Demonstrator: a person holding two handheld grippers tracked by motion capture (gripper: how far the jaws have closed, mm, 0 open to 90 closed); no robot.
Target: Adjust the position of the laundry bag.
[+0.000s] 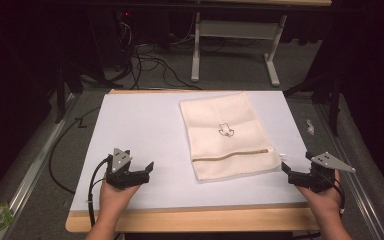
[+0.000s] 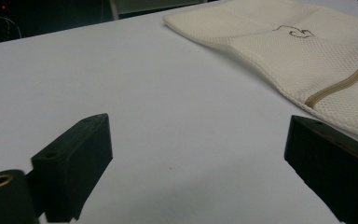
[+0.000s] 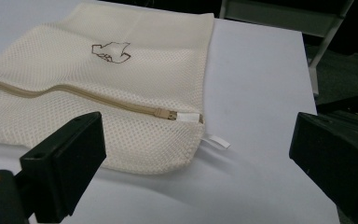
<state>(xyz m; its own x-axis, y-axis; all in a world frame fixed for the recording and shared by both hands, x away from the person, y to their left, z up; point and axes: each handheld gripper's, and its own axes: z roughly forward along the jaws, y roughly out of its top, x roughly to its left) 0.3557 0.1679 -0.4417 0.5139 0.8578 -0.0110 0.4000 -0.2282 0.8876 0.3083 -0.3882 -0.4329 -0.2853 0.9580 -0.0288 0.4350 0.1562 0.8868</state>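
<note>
While both my grippers are idling at the near edge, nothing is being held yet.
left gripper (image 1: 139, 172): I'm keeping it spread wide, jaws empty, over bare white table (image 1: 145, 125), bag sitting toward 2 o'clock of it.
right gripper (image 1: 291, 172): I'm holding it spread too, empty, just beside the bag's near right corner.
mesh bag (image 1: 227, 132): lying flat, right of table centre, zipper (image 3: 98, 99) running across its near end, closed as far as I can tell.
zipper pull (image 3: 168, 114): sitting at 11 o'clock from my right jaws, small white tab (image 3: 216, 141) poking out beside it.
risk: I'm judging the pull too small for these blunt jaws; missing it means pinching mesh instead.
risk 2: tugging one-handed is likely dragging or bunching the whole bag, since nothing is pinning it.
</note>
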